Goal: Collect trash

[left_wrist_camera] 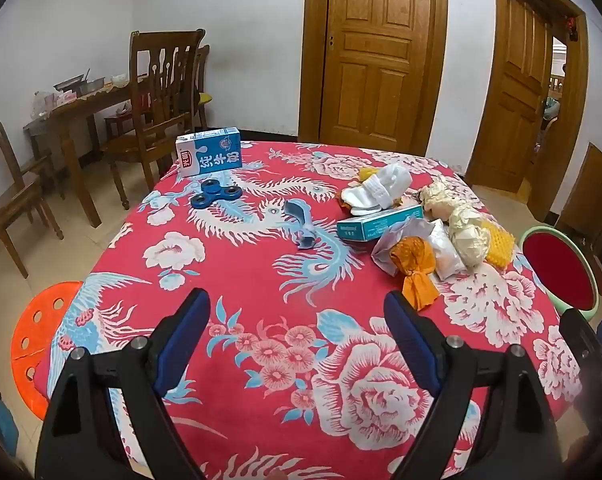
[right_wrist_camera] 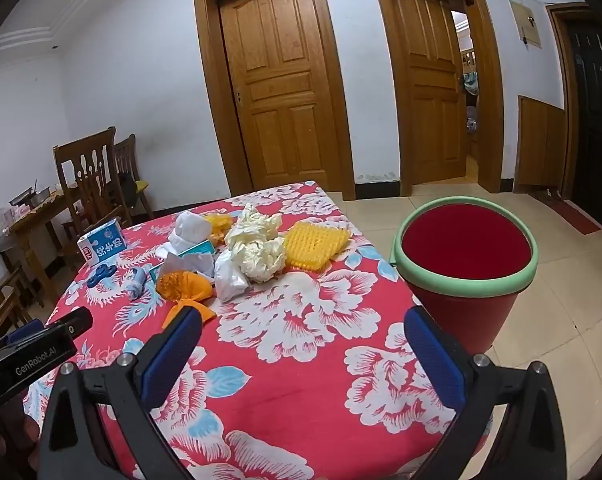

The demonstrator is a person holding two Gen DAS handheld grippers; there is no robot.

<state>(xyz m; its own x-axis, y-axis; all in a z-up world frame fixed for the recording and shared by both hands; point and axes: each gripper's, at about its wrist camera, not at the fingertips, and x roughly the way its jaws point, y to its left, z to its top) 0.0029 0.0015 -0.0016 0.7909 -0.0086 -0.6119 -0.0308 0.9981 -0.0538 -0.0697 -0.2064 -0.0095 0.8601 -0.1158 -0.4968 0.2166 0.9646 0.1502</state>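
Hovering over the near edge of a table (left_wrist_camera: 261,420) draped in a red floral cloth, the left gripper (left_wrist_camera: 297,316) has its blue-padded jaws spread wide with nothing between them; the right gripper (right_wrist_camera: 301,332) is likewise released and empty. Its neighbour's black body at the left edge of the right view reads "GenRobot.AI". Trash lies heaped at the far right of the table: crumpled paper (left_wrist_camera: 467,236), an orange wrapper (left_wrist_camera: 415,270), a clear bag (left_wrist_camera: 445,254), yellow foam netting (left_wrist_camera: 499,246), and a teal box (left_wrist_camera: 379,224) whose print is too small to read, with white socks (left_wrist_camera: 375,192) on top. Off the table's right side stands a red bin (right_wrist_camera: 467,276) with a green rim. At the far left, a blue milk carton (left_wrist_camera: 209,152) shows Chinese characters, "光明" on a red patch and "纯牛奶" in white. Near it lie a blue fidget spinner (left_wrist_camera: 215,194) and a grey-blue plastic piece (left_wrist_camera: 301,224).
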